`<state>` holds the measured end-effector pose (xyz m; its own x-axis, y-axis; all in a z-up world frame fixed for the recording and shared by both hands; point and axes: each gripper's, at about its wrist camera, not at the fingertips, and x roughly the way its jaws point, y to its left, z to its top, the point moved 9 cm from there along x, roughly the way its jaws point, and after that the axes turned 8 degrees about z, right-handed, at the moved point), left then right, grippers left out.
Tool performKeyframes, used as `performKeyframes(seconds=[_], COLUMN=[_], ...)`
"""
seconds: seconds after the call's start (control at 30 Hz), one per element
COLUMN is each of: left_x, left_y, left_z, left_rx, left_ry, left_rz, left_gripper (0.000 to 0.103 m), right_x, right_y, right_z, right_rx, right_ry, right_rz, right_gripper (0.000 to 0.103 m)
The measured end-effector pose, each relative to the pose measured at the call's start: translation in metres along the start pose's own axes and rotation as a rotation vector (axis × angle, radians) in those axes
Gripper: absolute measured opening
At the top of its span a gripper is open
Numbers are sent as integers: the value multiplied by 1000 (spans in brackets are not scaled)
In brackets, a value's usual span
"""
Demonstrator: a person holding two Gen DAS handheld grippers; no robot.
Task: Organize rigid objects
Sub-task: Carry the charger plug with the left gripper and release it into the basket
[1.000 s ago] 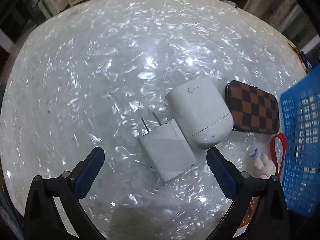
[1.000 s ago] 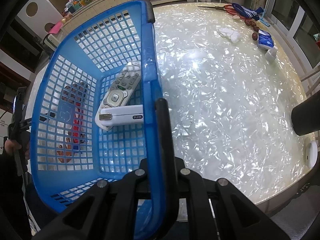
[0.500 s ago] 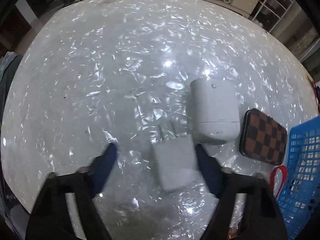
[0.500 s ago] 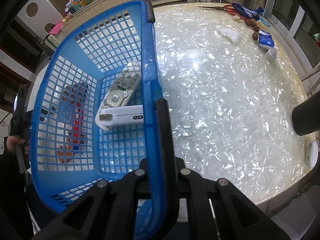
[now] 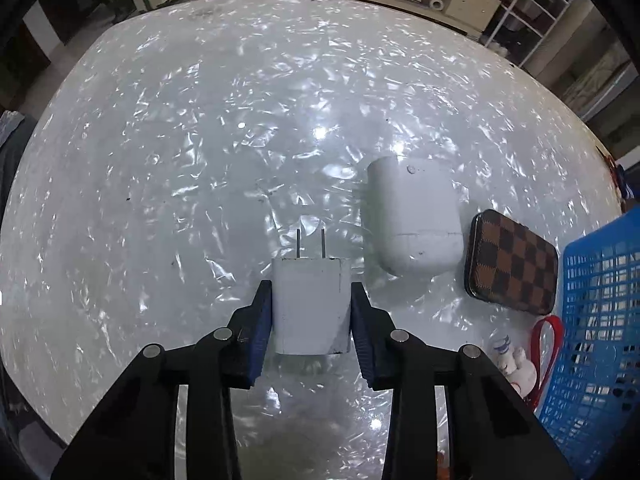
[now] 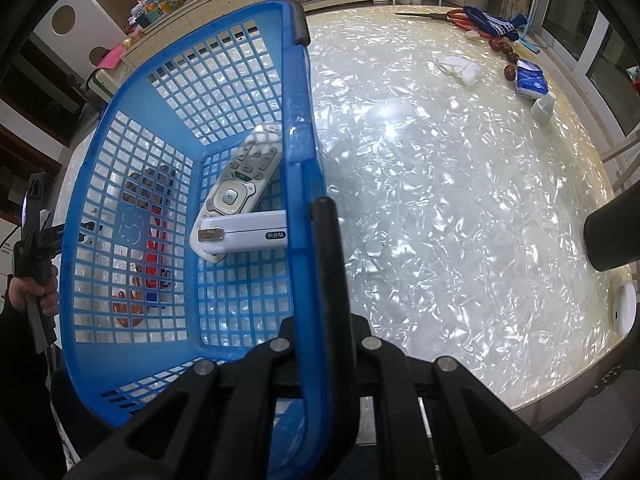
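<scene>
Presently the left gripper clenches the charger by its flat sides, low over the table, prongs forward; judged light, stiff, smooth, so a mid-body hold suits; right gripper clamps the basket rim. Only the right view shows a remote inside; only the left shows the case and wallet.

Left gripper clamped; right gripper clamped.

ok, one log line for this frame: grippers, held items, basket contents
left gripper: shut on charger | right gripper: shut on basket rim | in basket: remote, wifi dongle
</scene>
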<state>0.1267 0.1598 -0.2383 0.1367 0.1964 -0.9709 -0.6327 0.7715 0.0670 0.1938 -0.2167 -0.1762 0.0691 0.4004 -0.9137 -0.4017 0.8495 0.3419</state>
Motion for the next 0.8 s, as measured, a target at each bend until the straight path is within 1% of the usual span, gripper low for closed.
performKeyframes(seconds=[0.1, 0.2, 0.4, 0.57, 0.7, 0.77, 0.8], left_x=[1, -10, -37, -63, -92, -104, -115], left_y=[1, -2, -4, -7, -15, -21, -27], left_z=[0, -12, -23, -26, -30, -27, -28], left_rx=[9, 30, 79, 149, 226, 266, 296], left_ry=[5, -9, -41, -84, -118, -140, -161], left_rz=[-10, -9, -19, -39, -52, -61, -73], left_gripper=[40, 40, 40, 40, 40, 40, 40], right_x=[0, 0, 0, -1, -3, -4, -4], right_y=[0, 0, 0, -1, -1, 0, 0], right_z=[0, 0, 0, 0, -1, -1, -1], right_rx=[0, 0, 0, 0, 0, 0, 0], right_ry=[0, 0, 1, -2, -4, -4, -5], right_rz=[0, 0, -4, -3, -5, -3, -3], right_gripper=[7, 7, 7, 7, 7, 7, 7])
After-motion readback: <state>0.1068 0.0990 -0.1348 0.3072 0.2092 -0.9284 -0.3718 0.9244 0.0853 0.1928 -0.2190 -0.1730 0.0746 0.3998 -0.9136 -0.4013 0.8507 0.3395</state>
